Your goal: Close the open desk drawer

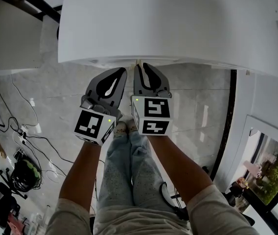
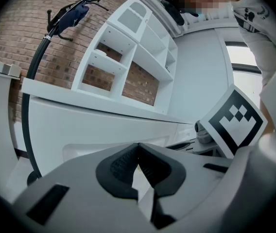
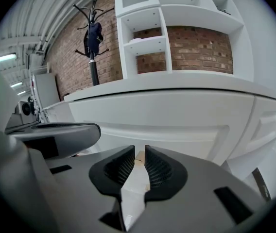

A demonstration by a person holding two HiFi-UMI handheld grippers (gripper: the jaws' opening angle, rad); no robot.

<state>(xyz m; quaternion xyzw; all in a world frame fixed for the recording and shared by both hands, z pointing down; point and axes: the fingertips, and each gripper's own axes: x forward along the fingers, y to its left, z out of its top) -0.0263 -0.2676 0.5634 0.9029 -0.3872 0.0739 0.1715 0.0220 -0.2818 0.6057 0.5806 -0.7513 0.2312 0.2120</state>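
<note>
A white desk [image 1: 168,18] fills the top of the head view. Its white drawer front [image 3: 177,127] stands just ahead of both grippers, seen also in the left gripper view as a drawer front [image 2: 104,125] with a recessed lower edge. My left gripper [image 1: 122,72] and right gripper [image 1: 139,67] are side by side with their tips at the desk's front edge. The left gripper [image 2: 138,147] is shut, pads meeting at the tip. On the right gripper [image 3: 139,152] only a thin slit shows between the pads, with nothing held. Whether the tips touch the drawer front is hidden.
Below me lies a grey marble floor [image 1: 46,97] with cables and bags [image 1: 21,175] at the left. A white shelf unit [image 3: 177,28] stands against a brick wall behind the desk, with a coat stand [image 3: 93,38] to its left. A window [image 1: 271,170] is at the right.
</note>
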